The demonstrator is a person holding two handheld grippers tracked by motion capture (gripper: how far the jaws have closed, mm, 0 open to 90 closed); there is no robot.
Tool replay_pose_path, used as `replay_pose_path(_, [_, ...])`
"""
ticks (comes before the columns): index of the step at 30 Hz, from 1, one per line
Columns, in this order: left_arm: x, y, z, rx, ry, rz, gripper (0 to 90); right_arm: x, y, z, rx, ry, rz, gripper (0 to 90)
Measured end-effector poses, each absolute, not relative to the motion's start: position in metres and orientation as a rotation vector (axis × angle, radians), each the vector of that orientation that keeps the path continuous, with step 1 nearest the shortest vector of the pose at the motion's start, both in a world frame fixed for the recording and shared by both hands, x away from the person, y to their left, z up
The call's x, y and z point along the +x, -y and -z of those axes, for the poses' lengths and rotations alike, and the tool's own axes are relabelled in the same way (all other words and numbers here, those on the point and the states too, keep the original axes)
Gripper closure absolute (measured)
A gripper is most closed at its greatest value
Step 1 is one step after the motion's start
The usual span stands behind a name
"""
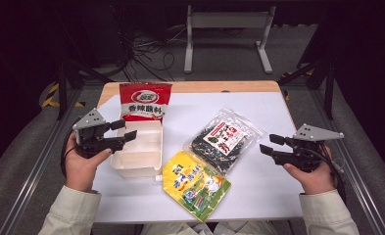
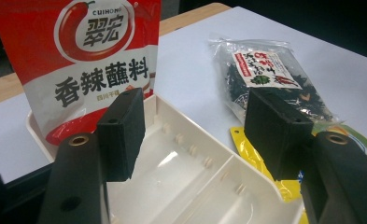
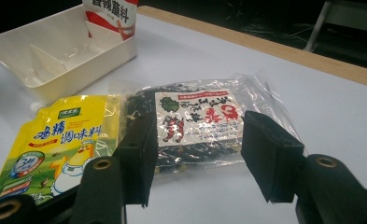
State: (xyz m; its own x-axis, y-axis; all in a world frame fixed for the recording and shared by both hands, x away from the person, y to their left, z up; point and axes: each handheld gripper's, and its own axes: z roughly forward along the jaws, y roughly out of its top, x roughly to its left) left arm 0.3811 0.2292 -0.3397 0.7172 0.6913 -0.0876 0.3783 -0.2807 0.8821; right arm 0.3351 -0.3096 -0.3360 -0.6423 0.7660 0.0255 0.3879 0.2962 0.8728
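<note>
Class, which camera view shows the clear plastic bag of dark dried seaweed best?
The right gripper view: the clear plastic bag of dark dried seaweed lies close, label facing the camera. The high view shows it whole but small; the left gripper view shows it partly hidden.

Hidden and cut off
Red pouch (image 2: 78, 56) stands in the tray (image 2: 209, 140), its foot hidden; the top is cropped in the left gripper view.
</note>
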Motion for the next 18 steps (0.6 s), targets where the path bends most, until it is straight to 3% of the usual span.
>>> replay_pose_path(18, [0.37, -0.237, 0.347, 1.86, -0.852, -0.38, 37.4, 0.394, 0.307, 0.356, 1.234, -2.166, -1.137, 42.3])
